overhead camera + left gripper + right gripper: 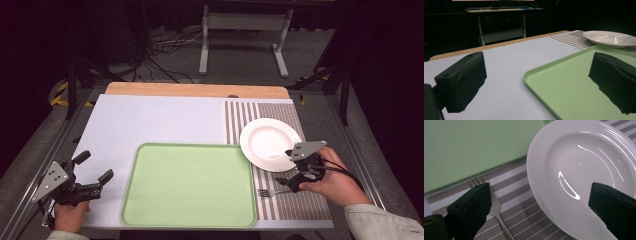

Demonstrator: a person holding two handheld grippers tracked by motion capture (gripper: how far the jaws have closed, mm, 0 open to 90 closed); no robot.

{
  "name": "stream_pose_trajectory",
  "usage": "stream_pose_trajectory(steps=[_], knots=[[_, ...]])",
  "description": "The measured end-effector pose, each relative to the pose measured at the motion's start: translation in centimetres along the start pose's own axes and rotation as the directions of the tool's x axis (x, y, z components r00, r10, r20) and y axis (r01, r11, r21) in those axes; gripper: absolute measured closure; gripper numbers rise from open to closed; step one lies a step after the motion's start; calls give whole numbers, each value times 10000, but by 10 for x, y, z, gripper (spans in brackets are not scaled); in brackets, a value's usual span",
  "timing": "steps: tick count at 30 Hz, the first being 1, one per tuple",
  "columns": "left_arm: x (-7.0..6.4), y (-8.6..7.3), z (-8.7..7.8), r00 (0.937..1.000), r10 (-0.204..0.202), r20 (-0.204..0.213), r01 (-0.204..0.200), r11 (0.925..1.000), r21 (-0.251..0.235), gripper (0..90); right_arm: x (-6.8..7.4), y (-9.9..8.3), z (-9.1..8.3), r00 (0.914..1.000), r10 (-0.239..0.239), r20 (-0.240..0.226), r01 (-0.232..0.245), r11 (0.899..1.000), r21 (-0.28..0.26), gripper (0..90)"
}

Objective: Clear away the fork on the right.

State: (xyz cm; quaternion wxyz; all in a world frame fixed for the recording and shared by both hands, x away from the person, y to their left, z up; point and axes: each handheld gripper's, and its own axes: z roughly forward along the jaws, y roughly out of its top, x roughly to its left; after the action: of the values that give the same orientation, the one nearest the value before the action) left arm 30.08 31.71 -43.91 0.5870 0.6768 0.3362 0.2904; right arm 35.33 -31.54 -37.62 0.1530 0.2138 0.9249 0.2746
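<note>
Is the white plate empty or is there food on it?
Empty. The white plate shows a bare, glossy bowl with only light reflections, and the right claw hangs open over its rim, holding nothing.

Left gripper (95,167) — I hold it low at my near left, jaws wide apart, gripping nothing, hand (70,214) beneath it. Right gripper (285,166) — jaws spread too, my right hand (337,180) wrapped around its body, sleeve trailing back.

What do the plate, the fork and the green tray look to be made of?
Plate: probably glazed ceramic, white and glossy, with sharp curved light reflections in its well. Fork: looks like polished metal, silvery and reflective, lying on the striped placemat. Tray: likely plastic, pale green with a matte, even surface, a raised rim and rounded corners; no glare on it.
</note>
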Motion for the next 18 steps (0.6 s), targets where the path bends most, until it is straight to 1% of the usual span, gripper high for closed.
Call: stream_pose_trajectory(steps=[5, 8, 12, 15, 18], knots=[[0, 0, 0, 10000, 5, 1, -5, 10000, 0, 19, -1, 0, 5, 9991, -358, -237, 370, 9979, 540, 54], [0, 0, 0, 10000, -6, 4, 6, 10000, 3, 19, 0, 0, 7, 9978, -550, -368, 583, 9937, 955, 56], [0, 0, 0, 10000, -8, 22, 8, 10000, -19, 19, 1, 0, 10, 9962, -627, -600, 704, 9882, 1362, 57], [0, 0, 0, 10000, -1, 31, 1, 10000, -23, 19, 1, 0, 11, 9953, -619, -745, 741, 9820, 1739, 66], [0, 0, 0, 10000, 7, 38, -7, 10000, -31, 19, 2, -1, 13, 9945, -616, -853, 790, 9724, 2195, 66]])
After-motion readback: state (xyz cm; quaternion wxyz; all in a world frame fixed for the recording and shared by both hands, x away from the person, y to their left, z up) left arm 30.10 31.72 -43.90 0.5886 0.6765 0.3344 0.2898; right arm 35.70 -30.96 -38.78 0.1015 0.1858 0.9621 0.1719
